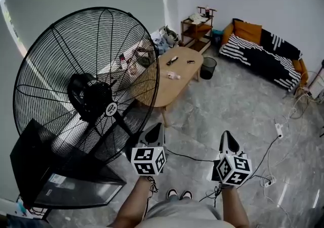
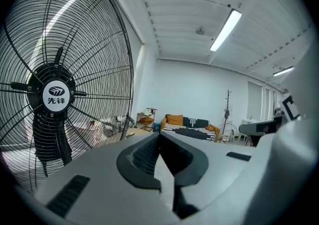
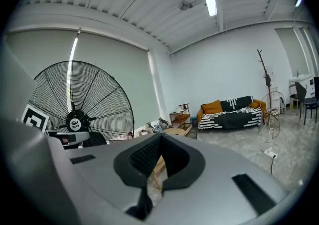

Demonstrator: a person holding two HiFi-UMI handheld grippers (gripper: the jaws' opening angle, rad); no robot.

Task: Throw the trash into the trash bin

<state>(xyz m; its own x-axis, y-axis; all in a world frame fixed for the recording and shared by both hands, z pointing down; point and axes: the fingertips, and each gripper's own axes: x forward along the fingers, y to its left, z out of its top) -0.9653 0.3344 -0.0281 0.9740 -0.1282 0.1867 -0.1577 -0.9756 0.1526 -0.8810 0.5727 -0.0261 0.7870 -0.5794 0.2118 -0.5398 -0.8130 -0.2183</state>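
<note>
1. The left gripper [image 1: 158, 127] has its jaws closed tip to tip and holds nothing. It is on the near side of the table [image 1: 167, 90], well apart from it, and points roughly level towards it.
2. The right gripper [image 1: 226, 134] is closed and empty too. It is held beside the left one, also well short of the table and aimed past the table's right edge.
3. Both are in the hands of a person standing on the near side of the table; their shoes [image 1: 178, 194] show on the floor below the grippers.
4. The trash [image 1: 173, 75], a small crumpled pale piece, lies on the table near its middle.
5. A dark stick [image 1: 172, 60] and a smaller dark bit [image 1: 190, 61] lie farther along the table top.
6. The bin [image 1: 207, 67], a black mesh one, stands on the floor just beside the table's far right end.
7. A large black fan [image 1: 86, 85] stands left of the table, its cage covering the table's near left end from where the person looks.
8. A wooden shelf [image 1: 197, 27] stands beyond the table's far end.
9. A striped sofa [image 1: 263, 52] with an orange cushion is to the right of the table, past the bin.
10. Cables [image 1: 278, 131] trail over the floor well right of the table.
</note>
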